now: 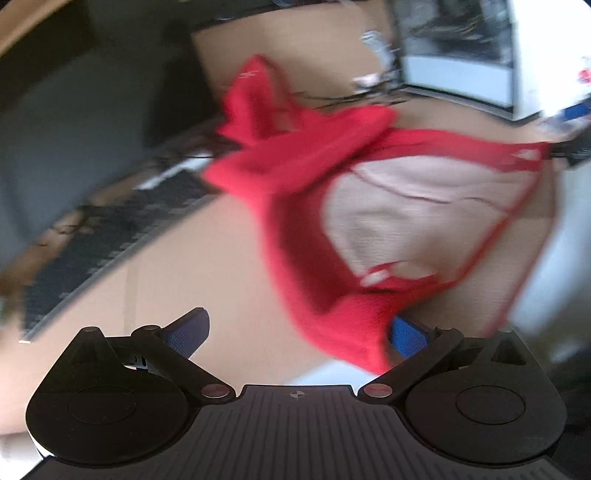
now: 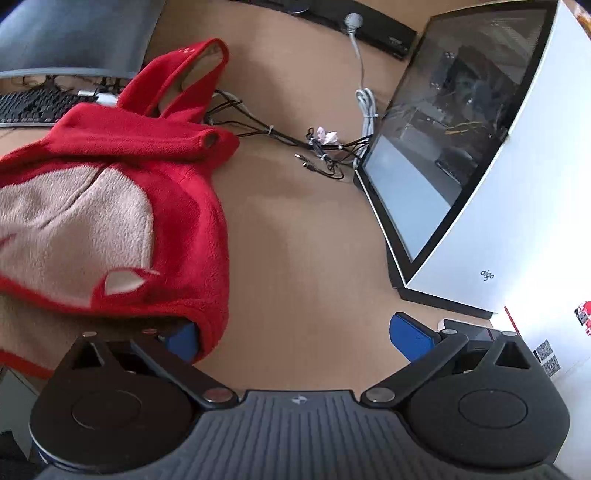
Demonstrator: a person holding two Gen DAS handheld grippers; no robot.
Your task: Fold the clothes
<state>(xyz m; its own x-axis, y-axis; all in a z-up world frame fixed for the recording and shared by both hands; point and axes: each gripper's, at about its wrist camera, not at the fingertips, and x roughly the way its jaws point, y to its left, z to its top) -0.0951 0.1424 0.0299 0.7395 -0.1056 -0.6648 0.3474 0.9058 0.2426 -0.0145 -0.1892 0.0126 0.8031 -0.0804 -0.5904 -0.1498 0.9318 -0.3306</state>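
Observation:
A red fleece garment with a beige lining (image 1: pixel 369 206) lies crumpled on the brown desk (image 1: pixel 207 266); the left wrist view is blurred. My left gripper (image 1: pixel 299 332) is open, and a red edge of the garment drapes over its right blue pad (image 1: pixel 406 336). In the right wrist view the same garment (image 2: pixel 122 192) fills the left side, lining up, with its hood or sleeve toward the back. My right gripper (image 2: pixel 295 336) is open, and the garment's hem hangs over its left blue pad (image 2: pixel 183 341). The right pad (image 2: pixel 410 336) is bare.
A black keyboard (image 1: pixel 99 251) lies left of the garment. A white computer case with a glass side (image 2: pixel 480 158) stands at the right. Black cables (image 2: pixel 317 147) and a white cable (image 2: pixel 365 103) lie behind the garment. A monitor (image 2: pixel 74 33) stands back left.

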